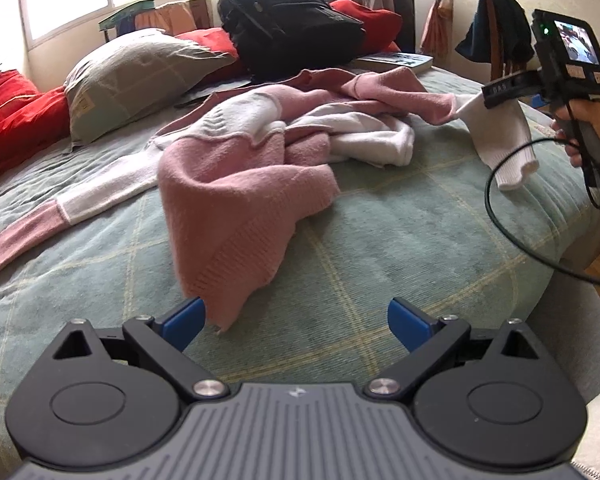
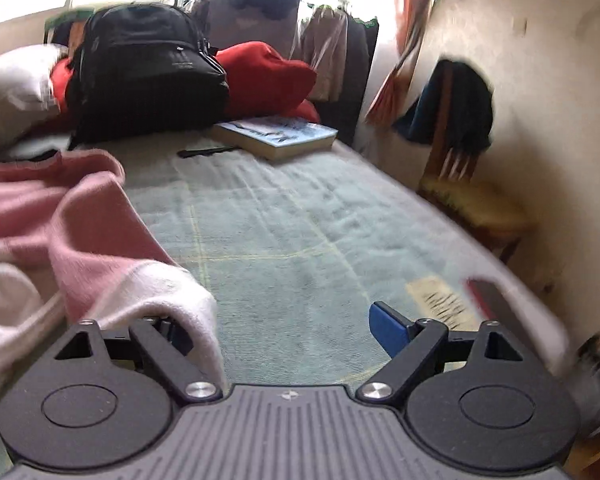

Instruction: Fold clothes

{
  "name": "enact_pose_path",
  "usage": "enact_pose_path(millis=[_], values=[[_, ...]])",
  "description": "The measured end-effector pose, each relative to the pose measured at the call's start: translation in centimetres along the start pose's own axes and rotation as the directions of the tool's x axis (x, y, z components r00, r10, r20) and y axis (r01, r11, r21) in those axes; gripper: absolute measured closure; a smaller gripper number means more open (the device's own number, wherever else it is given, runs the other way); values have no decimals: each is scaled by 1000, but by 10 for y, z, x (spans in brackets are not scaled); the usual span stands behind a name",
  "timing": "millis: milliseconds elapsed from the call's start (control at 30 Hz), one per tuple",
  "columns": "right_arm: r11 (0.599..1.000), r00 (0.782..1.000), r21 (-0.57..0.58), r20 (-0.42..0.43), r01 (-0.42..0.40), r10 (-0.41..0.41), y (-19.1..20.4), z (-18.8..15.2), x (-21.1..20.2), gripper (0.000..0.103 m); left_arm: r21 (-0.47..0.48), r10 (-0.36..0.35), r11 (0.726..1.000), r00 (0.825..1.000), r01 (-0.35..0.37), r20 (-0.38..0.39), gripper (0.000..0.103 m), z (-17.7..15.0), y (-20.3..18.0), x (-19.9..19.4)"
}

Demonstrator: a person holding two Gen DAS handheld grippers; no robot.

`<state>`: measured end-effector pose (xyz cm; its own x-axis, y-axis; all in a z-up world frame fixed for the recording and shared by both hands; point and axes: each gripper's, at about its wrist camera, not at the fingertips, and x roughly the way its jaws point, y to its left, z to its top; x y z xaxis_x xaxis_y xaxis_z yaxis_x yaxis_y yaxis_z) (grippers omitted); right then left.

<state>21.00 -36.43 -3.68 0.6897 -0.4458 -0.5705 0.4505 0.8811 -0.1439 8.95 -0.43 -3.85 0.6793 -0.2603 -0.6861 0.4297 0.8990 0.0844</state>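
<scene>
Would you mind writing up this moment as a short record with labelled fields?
surface: bed with green checked blanket
garment: pink and white sweater, crumpled, one sleeve stretched out flat
left gripper: open, low over the blanket, the sweater's hem corner beside one fingertip
right gripper: open, the white cuff draped over one finger
cuff as seen from the left wrist view: hanging at the right gripper
behind: black backpack, book, grey pillow
fold: not begun

left wrist: low over bed (image 1: 380, 208), beyond jaws sweater (image 1: 244, 184) | right wrist: closer, blurred | shared: backpack (image 1: 288, 24), book (image 2: 276, 136)
</scene>
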Motion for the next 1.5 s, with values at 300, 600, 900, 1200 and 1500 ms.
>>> enact_pose_path(millis=[300, 600, 900, 1200, 1500], values=[[987, 993, 110, -12, -118, 120, -57, 25, 33, 14, 48, -13, 999, 1000, 14, -23, 5, 12, -22, 10], [994, 1000, 110, 25, 5, -8, -113, 77, 82, 15, 89, 11, 996, 998, -5, -68, 5, 28, -45, 28], [975, 995, 201, -22, 97, -94, -175, 111, 139, 15, 118, 30, 993, 994, -17, -105, 5, 48, -68, 54], [789, 812, 295, -68, -539, 579, -163, 78, 82, 1, 186, 17, 983, 993, 5, -115, 5, 66, -92, 74], [655, 648, 325, -146, -682, 747, -112, 31, 109, 0, 208, -29, 977, 991, 56, -130, 5, 64, -108, 78]])
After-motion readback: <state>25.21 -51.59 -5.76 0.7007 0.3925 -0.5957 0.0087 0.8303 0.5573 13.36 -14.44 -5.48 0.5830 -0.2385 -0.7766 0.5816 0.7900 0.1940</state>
